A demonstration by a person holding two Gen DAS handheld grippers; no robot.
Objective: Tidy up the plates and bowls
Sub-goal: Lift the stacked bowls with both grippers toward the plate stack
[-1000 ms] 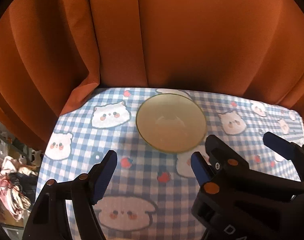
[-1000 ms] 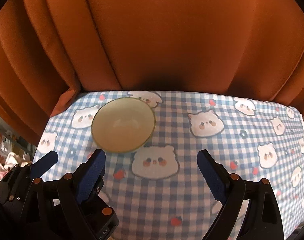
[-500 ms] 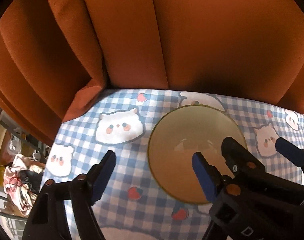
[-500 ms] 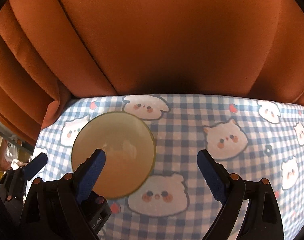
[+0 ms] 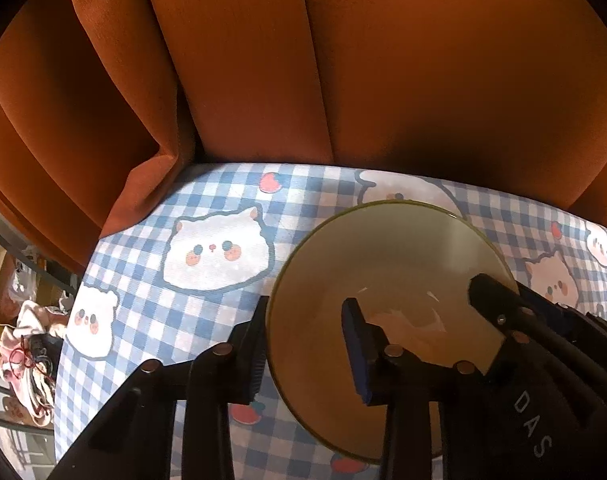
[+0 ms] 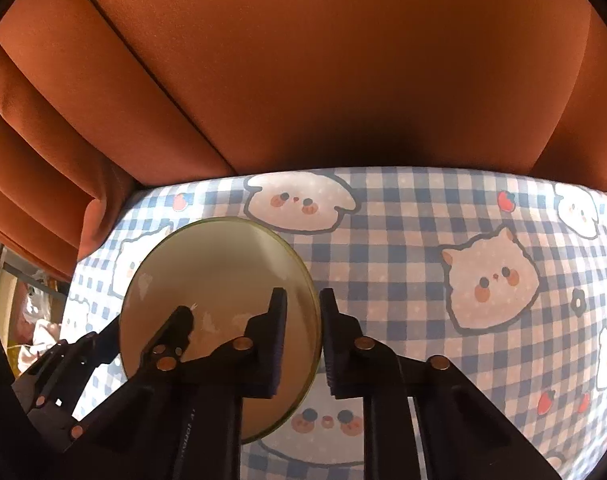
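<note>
A pale yellow-green bowl (image 5: pixel 387 264) sits on the blue checked tablecloth near the table's far left corner; it also shows in the right wrist view (image 6: pixel 219 264). My left gripper (image 5: pixel 303 348) straddles the bowl's left rim, one finger outside, one inside, with a gap still showing. My right gripper (image 6: pixel 303 332) has closed on the bowl's right rim, one finger inside and one outside. Each gripper shows in the other's view.
The tablecloth (image 6: pixel 403 248) with cat and strawberry prints covers the table. An orange curtain (image 6: pixel 303 72) hangs right behind the far edge. Past the left edge (image 5: pixel 75 312) lies clutter on the floor.
Both grippers moved forward and down onto the bowl. The right gripper's fingers closed from wide open onto the right rim; the left gripper's fingers narrowed around the left rim.
</note>
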